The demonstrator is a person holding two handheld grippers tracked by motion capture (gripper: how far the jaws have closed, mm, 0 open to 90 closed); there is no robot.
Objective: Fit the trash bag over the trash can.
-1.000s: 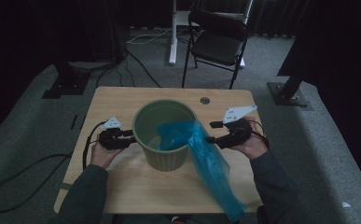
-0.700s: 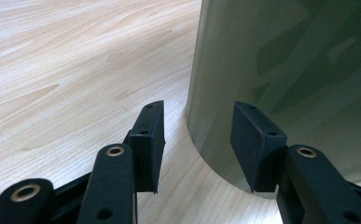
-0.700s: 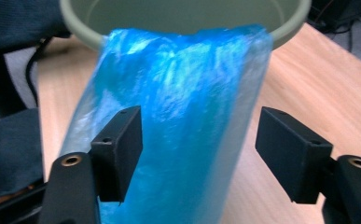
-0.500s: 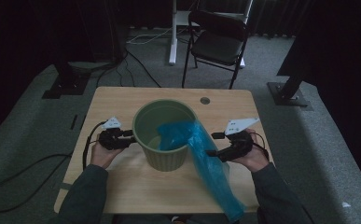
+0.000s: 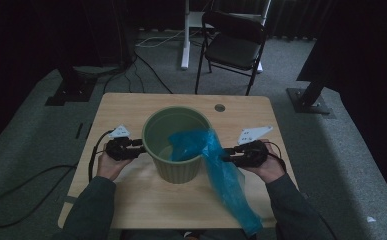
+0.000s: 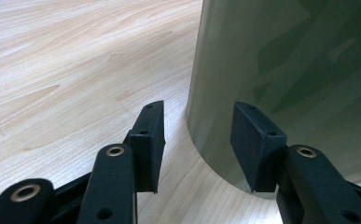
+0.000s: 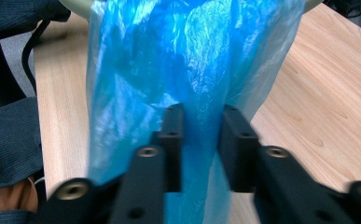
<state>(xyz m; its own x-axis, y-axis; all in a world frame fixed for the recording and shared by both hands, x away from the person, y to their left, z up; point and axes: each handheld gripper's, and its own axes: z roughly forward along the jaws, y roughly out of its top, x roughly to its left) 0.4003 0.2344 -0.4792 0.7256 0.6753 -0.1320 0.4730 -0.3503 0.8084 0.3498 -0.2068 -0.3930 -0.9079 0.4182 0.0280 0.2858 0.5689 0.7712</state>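
A pale green bin (image 5: pixel 173 167) stands in the middle of the wooden table (image 5: pixel 131 107). A blue plastic bag (image 5: pixel 221 172) hangs out over its right rim and trails down to the table's front edge. My left gripper (image 5: pixel 143 148) sits at the bin's left side. In the left gripper view its jaws (image 6: pixel 197 140) stand open just short of the bin wall (image 6: pixel 285 70), holding nothing. My right gripper (image 5: pixel 224 156) is at the bag's right side. Its jaws (image 7: pixel 201 135) have just been closing, with a fold of the blue bag (image 7: pixel 178 56) between them and a gap still showing.
A black chair (image 5: pixel 233 45) and a white table leg (image 5: pixel 185 35) stand on the grey carpet beyond the table. Cables run across the floor at the left. A small round hole (image 5: pixel 220 107) lies in the tabletop behind the bin.
My right gripper has dropped a little beside the bin and its jaws have narrowed around the blue bag. The left gripper has kept still.
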